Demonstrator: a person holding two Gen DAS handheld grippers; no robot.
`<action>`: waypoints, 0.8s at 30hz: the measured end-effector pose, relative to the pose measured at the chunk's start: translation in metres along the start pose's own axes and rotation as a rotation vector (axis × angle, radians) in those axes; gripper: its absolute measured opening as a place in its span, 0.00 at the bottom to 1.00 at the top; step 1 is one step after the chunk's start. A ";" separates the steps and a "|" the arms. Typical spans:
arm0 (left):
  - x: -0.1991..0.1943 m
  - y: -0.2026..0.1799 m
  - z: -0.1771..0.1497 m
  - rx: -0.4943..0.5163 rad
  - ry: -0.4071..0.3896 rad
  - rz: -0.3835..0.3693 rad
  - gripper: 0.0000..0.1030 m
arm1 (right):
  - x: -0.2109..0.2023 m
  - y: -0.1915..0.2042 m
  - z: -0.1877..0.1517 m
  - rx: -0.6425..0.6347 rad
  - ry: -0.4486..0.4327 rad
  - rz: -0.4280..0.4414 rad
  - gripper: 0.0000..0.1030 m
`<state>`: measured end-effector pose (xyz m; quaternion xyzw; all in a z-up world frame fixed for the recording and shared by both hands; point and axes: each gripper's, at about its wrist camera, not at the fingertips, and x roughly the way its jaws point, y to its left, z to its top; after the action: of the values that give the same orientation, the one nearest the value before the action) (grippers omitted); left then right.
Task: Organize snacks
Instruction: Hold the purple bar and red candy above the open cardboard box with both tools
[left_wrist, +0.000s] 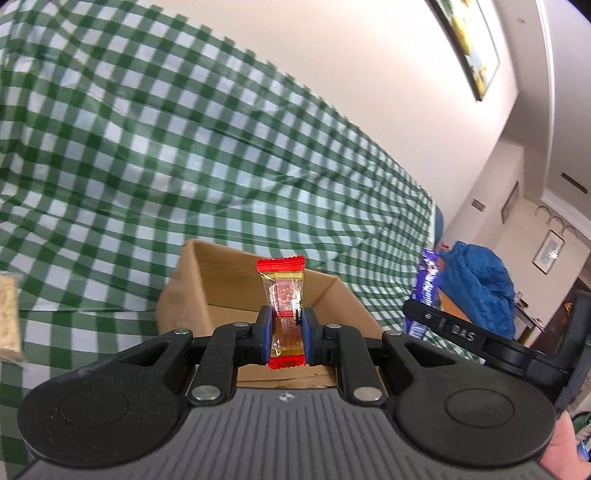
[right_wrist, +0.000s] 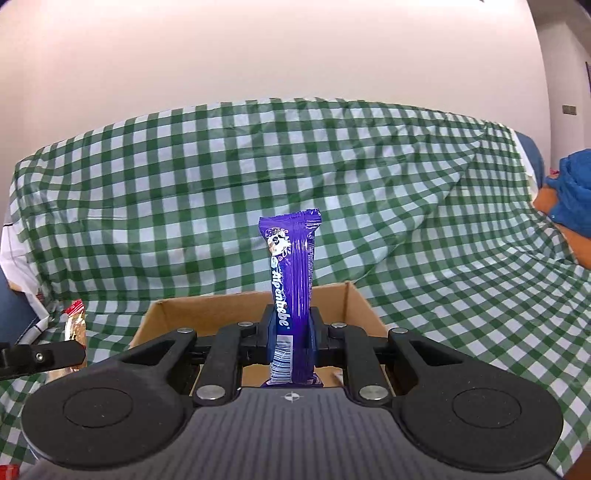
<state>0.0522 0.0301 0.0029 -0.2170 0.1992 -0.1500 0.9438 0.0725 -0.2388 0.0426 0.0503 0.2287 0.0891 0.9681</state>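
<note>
Carrying both snacks over the open brown cardboard box (right_wrist: 255, 306), the left gripper (left_wrist: 287, 332) pinching a red-ended clear candy wrapper (left_wrist: 282, 295) and the right gripper (right_wrist: 291, 332) pinching a purple chocolate bar (right_wrist: 291, 280), each should sink low inside before letting go.

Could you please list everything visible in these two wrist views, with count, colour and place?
Box: one, brown cardboard, open, on the cloth ahead of both grippers.
Candy: one, red and clear, upright in the left gripper.
Bar: one, purple, upright in the right gripper.
Cloth: one, green-white check, covering the surface.
Bundle: one, blue, far right.
Picture: one, framed, on the wall.
Left gripper: black, shut on candy.
Right gripper: black, shut on bar.
</note>
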 end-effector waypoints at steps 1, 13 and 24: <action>0.001 -0.002 -0.001 0.004 0.001 -0.009 0.17 | 0.000 -0.001 0.000 0.002 0.000 -0.006 0.17; 0.011 -0.022 -0.011 0.058 0.019 -0.076 0.17 | -0.001 -0.003 0.000 0.001 -0.013 -0.040 0.17; 0.016 -0.032 -0.017 0.093 0.031 -0.106 0.17 | -0.001 -0.001 0.000 -0.011 -0.019 -0.046 0.17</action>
<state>0.0521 -0.0095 -0.0014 -0.1809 0.1948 -0.2119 0.9404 0.0716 -0.2404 0.0429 0.0408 0.2202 0.0677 0.9722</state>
